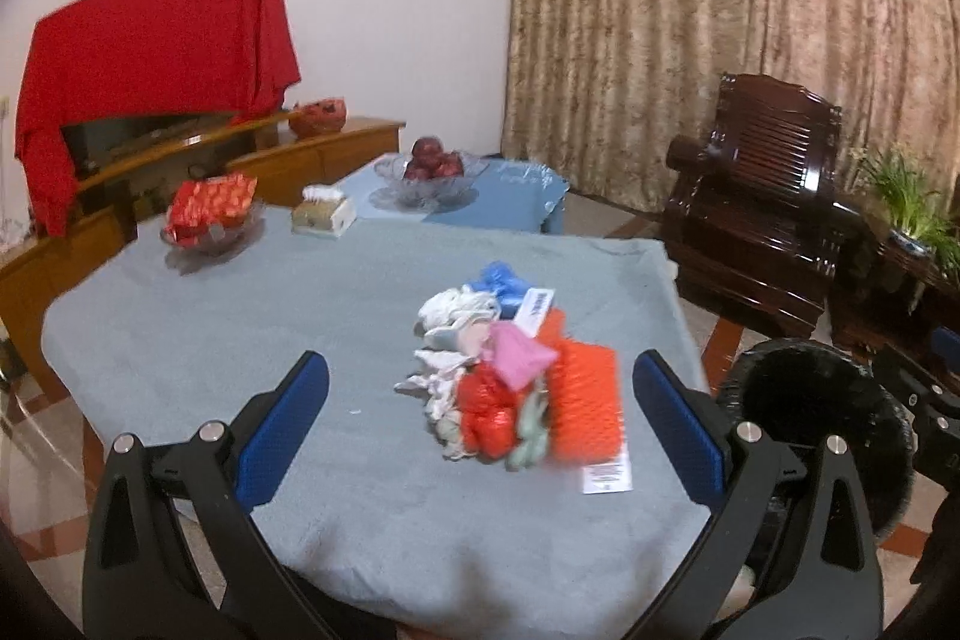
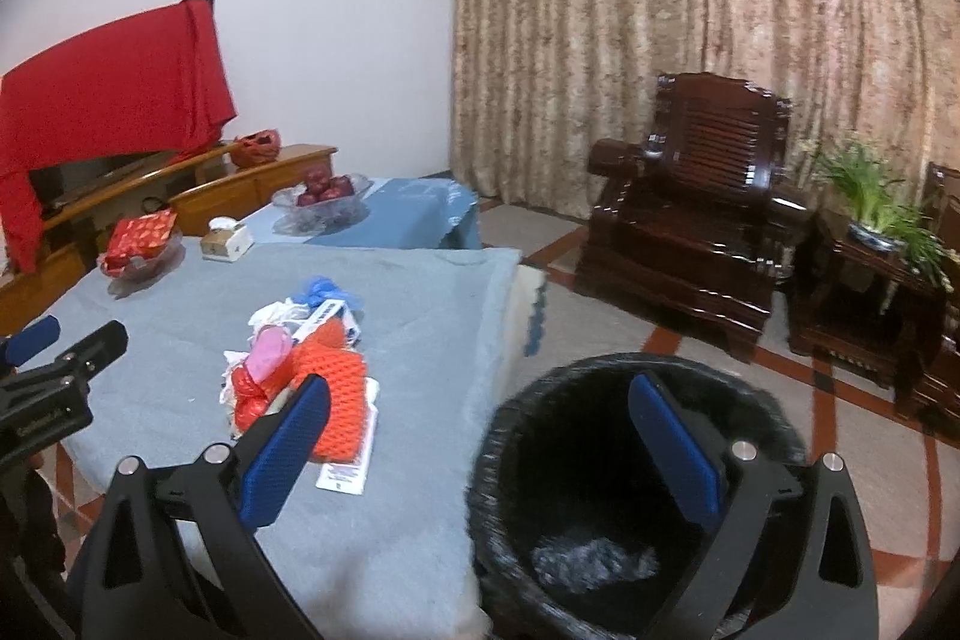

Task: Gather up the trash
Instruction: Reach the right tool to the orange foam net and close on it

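Tools first: your left tool (image 1: 480,400) and right tool (image 2: 480,424) both hang spread and empty, so collecting has not yet started. Right one hovers over the black-lined bin (image 2: 600,400) beside the bench's right edge. Trash pile (image 1: 498,370), crumpled tissue, glossy red wrappers, orange foam netting, lies near that edge on the fuzzy blue-grey bench (image 1: 240,316); reach forward and pinch something soft.

Two glass bowls (image 1: 429,187), one tissue box (image 1: 322,217), one bin (image 2: 636,496), one armchair (image 2: 690,232)
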`<control>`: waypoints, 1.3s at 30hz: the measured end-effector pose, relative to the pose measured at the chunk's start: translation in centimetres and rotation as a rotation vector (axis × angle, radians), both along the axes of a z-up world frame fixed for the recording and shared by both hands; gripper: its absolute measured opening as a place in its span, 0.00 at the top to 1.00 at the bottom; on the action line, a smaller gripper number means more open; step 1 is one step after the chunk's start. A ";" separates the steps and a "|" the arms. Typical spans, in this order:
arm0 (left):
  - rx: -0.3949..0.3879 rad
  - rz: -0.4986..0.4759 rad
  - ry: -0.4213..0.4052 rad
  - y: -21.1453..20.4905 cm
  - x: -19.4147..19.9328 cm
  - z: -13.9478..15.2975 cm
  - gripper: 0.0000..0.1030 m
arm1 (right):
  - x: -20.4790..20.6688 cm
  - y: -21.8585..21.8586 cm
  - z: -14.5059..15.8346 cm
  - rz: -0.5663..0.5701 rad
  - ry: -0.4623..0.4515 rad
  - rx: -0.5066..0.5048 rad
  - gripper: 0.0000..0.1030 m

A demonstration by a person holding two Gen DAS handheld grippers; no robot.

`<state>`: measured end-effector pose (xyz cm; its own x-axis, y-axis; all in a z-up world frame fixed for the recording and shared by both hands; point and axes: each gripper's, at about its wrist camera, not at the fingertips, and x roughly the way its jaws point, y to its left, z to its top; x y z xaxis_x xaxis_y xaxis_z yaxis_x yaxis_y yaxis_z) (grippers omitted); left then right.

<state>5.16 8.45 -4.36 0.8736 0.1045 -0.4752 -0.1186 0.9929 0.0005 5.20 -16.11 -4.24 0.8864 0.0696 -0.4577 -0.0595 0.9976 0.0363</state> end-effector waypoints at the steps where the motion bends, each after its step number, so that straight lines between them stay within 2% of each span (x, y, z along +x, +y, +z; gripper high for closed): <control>1: -0.003 0.008 0.006 0.5 0.5 -0.5 0.05 | 0.6 0.5 -0.2 0.009 0.004 0.003 0.07; 7: 0.022 0.032 0.039 3.1 3.7 -4.0 0.05 | 5.8 4.6 -4.3 0.086 0.073 0.018 0.18; 10: 0.047 0.037 0.049 3.8 5.1 -5.4 0.05 | 7.8 6.4 -6.1 0.119 0.113 0.023 0.19; 13: 0.029 0.041 0.064 4.9 6.2 -6.4 0.05 | 9.9 8.7 -8.5 0.149 0.158 -0.003 0.19; 18: 0.015 0.043 0.091 6.2 7.7 -7.9 0.05 | 12.1 10.6 -10.8 0.184 0.213 -0.021 0.20; 24: -0.002 0.046 0.110 7.3 9.1 -9.4 0.05 | 14.0 11.5 -12.8 0.224 0.272 -0.030 0.31; 27: -0.009 0.051 0.127 7.5 9.5 -9.9 0.05 | 14.2 11.6 -13.1 0.271 0.288 -0.002 0.49; 28: -0.011 0.052 0.132 7.6 9.7 -10.1 0.05 | 14.2 11.8 -13.1 0.305 0.294 0.005 0.59; 30: -0.014 0.051 0.137 7.6 9.8 -10.1 0.05 | 14.0 12.0 -13.1 0.304 0.283 -0.006 0.71; 31: -0.015 0.049 0.138 7.4 9.8 -10.0 0.05 | 14.1 11.9 -13.1 0.301 0.280 -0.004 0.85; 32: -0.016 0.046 0.137 7.3 9.8 -10.0 0.05 | 14.2 11.4 -12.9 0.292 0.284 0.014 0.90; 35: -0.013 0.038 0.139 6.9 9.8 -9.7 0.05 | 14.5 10.1 -12.6 0.295 0.296 0.076 0.99; 39: -0.013 0.027 0.138 6.1 9.6 -9.4 0.05 | 14.0 8.6 -11.5 0.288 0.271 0.114 0.99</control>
<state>14.73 14.57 -13.78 0.7968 0.1200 -0.5923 -0.1447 0.9895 0.0057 19.23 -7.52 -15.72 0.6716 0.3616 -0.6467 -0.3093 0.9299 0.1989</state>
